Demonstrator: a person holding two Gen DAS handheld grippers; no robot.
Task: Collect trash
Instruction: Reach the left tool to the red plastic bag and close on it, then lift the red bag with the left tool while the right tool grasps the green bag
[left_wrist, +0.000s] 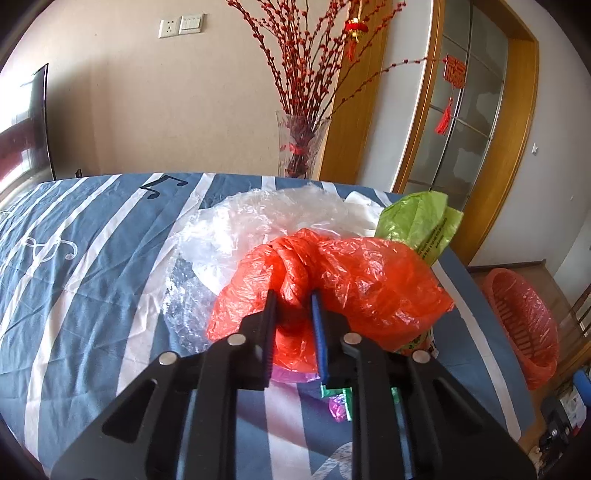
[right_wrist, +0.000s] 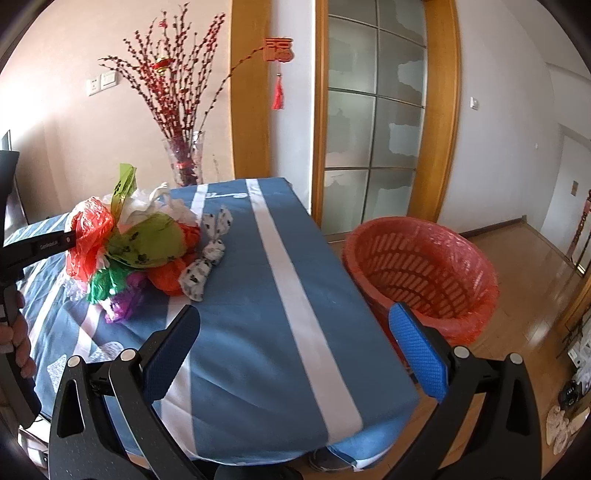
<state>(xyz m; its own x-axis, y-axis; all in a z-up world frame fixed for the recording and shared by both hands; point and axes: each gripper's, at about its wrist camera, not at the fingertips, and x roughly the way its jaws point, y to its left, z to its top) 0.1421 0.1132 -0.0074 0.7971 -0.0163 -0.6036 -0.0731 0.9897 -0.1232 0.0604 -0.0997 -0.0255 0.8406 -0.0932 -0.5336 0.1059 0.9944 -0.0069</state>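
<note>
A pile of plastic-bag trash lies on the blue striped tablecloth (left_wrist: 74, 280). My left gripper (left_wrist: 293, 299) is shut on a knotted fold of the red plastic bag (left_wrist: 354, 280). The bag also shows at the left of the right wrist view (right_wrist: 90, 225), with the left gripper's black finger against it. A clear bag (left_wrist: 258, 218), a green bag (left_wrist: 417, 221) and green and purple wrappers (left_wrist: 338, 400) lie around it. My right gripper (right_wrist: 295, 339) is open and empty above the table's near end. The red trash basket (right_wrist: 424, 266) with a red liner stands on the floor right of the table.
A glass vase of red branches (left_wrist: 301, 147) stands behind the table's far edge. A black-and-white spotted bag (right_wrist: 207, 254) lies at the pile's right side. The tablecloth (right_wrist: 258, 314) stretches toward the basket. A glass door (right_wrist: 373, 122) is behind. Small clutter sits on the wooden floor (right_wrist: 535, 266).
</note>
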